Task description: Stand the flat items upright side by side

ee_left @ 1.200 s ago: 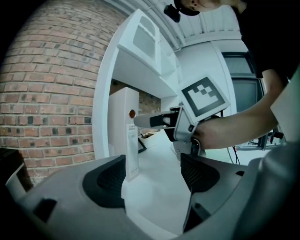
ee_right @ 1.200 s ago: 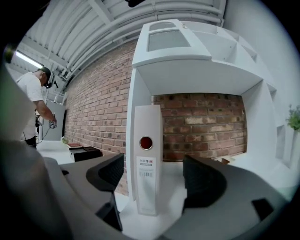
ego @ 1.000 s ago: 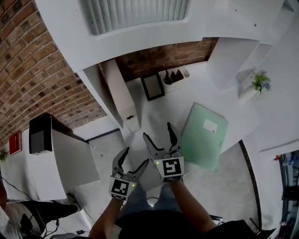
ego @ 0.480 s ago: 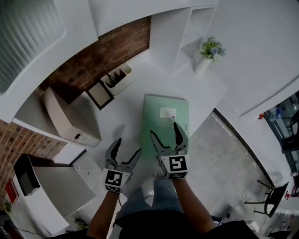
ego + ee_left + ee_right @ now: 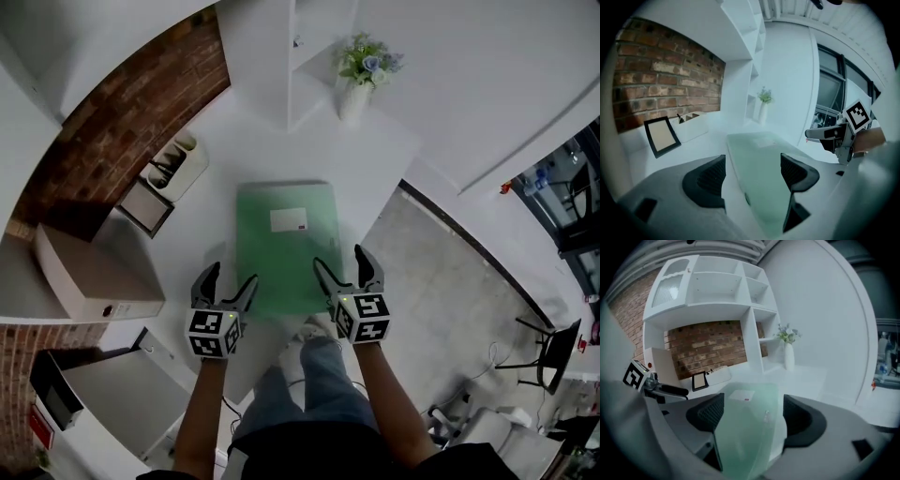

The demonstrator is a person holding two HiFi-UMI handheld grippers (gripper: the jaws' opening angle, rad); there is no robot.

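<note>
Here green folder [image 5: 281,262] lies flat, lengthwise away.

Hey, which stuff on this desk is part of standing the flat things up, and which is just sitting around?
For the job: green folder, white binder.
Just lying about: picture frame, pen tray, flower vase.

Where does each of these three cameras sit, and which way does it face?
Head view: on the person's head, facing down at the green folder; forearms, left gripper and right gripper show.
Left gripper view: on that gripper, facing along its open jaws at the folder; right gripper shows.
Right gripper view: likewise along its open jaws; left gripper shows.
All share the folder.
</note>
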